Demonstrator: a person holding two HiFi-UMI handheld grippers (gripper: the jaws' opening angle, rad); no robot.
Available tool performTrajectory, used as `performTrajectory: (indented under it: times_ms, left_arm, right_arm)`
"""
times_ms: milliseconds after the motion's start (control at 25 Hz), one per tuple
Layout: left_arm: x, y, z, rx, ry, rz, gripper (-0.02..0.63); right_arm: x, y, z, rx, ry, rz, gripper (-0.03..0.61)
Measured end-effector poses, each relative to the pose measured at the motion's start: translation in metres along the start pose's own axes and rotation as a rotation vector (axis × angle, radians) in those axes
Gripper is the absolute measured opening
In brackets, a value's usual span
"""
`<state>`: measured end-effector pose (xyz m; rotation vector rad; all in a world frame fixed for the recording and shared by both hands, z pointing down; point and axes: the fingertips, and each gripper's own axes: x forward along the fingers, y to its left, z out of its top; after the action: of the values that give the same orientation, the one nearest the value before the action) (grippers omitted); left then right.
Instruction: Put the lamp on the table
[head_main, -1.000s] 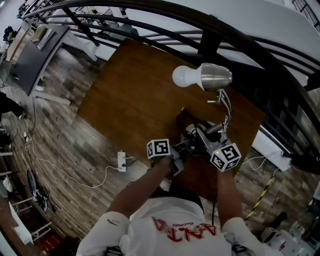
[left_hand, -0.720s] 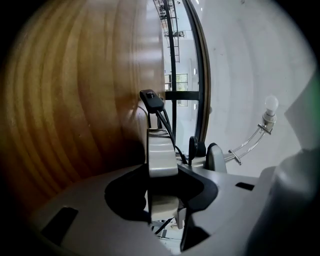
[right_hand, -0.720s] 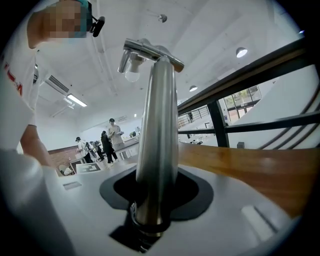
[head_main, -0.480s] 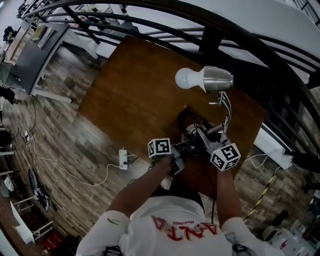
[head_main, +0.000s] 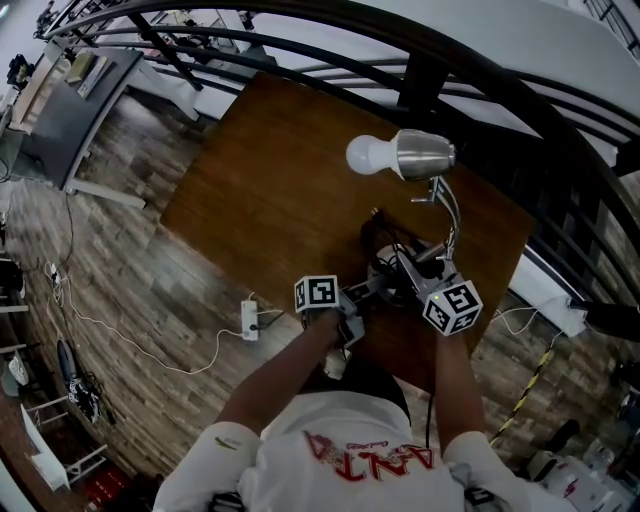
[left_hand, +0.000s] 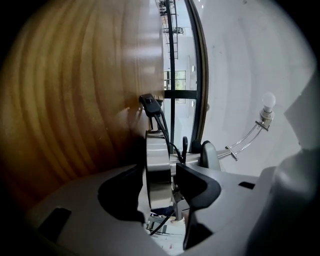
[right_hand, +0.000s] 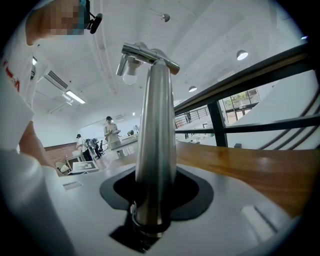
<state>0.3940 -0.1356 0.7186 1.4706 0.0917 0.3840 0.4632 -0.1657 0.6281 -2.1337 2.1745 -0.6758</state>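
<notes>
Lamp (left_hand: 156, 150) | base between left gripper (left_hand: 159, 175) jaws, just opened

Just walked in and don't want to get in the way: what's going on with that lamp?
A person at the wooden table has a gripper in each hand and is setting down a desk lamp. The right gripper is clamped on the lamp's metal stem. The left gripper has just been opening its jaws. The lamp's round base stands between them with a gap at one pad, and it looks to be resting on the table.
</notes>
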Motion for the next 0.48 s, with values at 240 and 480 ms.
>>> performTrajectory:
  times_ms: [240,480]
  left_arm:
    - [-0.044,-0.01,-0.004,0.173,0.044,0.024,0.199]
    - [-0.079,-0.028,0.002,0.63,-0.062,0.151,0.02]
  right_arm:
    - [0.002,0.003,-0.005,-0.034,0.009,-0.01,0.15]
    - [-0.011,0.008,-0.011,-0.091,0.006,-0.025,0.15]
